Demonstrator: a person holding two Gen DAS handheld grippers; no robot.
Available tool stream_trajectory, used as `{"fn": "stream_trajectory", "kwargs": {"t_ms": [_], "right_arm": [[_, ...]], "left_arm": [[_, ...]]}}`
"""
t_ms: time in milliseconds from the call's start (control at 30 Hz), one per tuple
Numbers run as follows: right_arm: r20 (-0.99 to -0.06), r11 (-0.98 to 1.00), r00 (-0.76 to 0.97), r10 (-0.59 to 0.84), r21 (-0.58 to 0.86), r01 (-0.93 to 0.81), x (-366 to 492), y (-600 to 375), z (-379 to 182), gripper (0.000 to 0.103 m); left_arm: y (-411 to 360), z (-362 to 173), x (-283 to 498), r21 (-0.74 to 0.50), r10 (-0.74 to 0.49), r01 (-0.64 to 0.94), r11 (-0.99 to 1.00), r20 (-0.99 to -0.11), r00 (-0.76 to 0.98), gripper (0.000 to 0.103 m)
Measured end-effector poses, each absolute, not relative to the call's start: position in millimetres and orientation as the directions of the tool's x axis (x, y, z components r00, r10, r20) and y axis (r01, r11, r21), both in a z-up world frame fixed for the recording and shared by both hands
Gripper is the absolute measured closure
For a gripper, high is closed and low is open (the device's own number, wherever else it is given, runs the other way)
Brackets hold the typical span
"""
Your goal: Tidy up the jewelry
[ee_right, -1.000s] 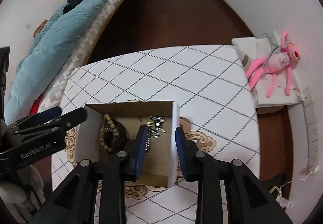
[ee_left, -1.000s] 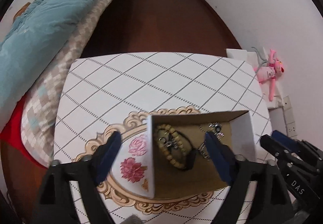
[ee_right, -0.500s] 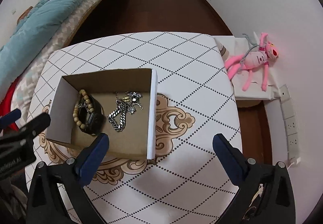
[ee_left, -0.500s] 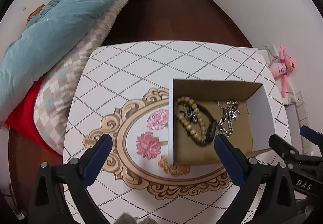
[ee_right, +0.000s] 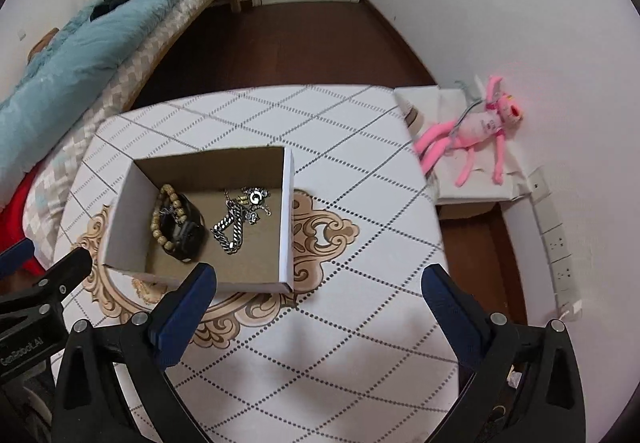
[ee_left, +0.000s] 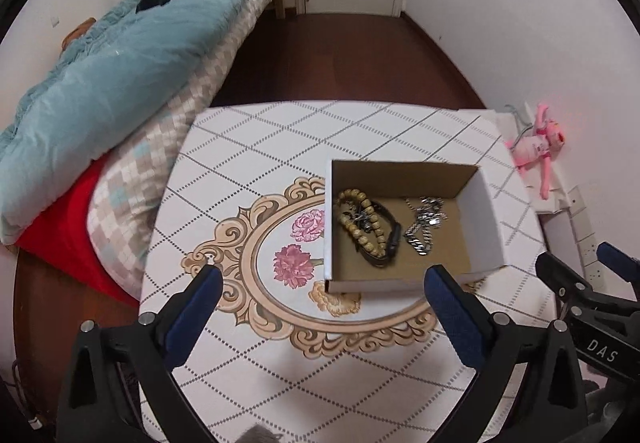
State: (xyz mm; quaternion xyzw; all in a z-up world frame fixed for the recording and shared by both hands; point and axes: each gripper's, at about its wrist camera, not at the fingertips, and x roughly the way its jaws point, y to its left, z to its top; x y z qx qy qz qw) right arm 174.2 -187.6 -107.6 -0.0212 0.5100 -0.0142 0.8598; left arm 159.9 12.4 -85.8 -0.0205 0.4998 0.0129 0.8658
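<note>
An open cardboard box point(ee_left: 486, 219) point(ee_right: 286, 219) sits on the white patterned table point(ee_left: 280, 147) point(ee_right: 360, 203). Inside lie a wooden bead bracelet point(ee_left: 356, 227) point(ee_right: 158, 227), a black band point(ee_left: 394, 239) point(ee_right: 186, 235) and a silver chain point(ee_left: 424, 227) point(ee_right: 236, 221). My left gripper point(ee_left: 320, 291) is open and empty, held above the table in front of the box. My right gripper point(ee_right: 318, 285) is open and empty, in front of the box's right corner. Each gripper shows at the edge of the other's view.
A bed with a teal duvet point(ee_left: 100, 91) point(ee_right: 80, 55) and a checked blanket stands left of the table. A pink plush toy point(ee_left: 538, 147) point(ee_right: 476, 127) lies on white boxes by the right wall. Wall sockets point(ee_right: 556, 243) line the right wall. Dark wooden floor lies beyond.
Both grippers have pulled back and up from the box. The right gripper, narrow inside the box a second ago, has opened wide. The jewelry stays in the box.
</note>
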Motion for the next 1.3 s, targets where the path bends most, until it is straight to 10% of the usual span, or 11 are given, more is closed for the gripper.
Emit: {"fn": "stream_trajectory", "kwargs": {"t_ms": [700, 1300], "right_arm": [[-0.704, 0.999, 0.709, -0.032, -0.022, 0.024, 34.1, -198.3, 63.9, 0.000], [-0.710, 1.000, 0.704, -0.005, 0.004, 0.011, 3.0, -198.9, 89.1, 0.000]], "left_arm": [[12.7, 54.9, 48.4, -0.042, -0.003, -0.045, 0.998, -0.754, 0.657, 0.000], [5.1, 62.1, 30.9, -0.042, -0.016, -0.025, 0.999, -0.770, 0.638, 0.000]]}}
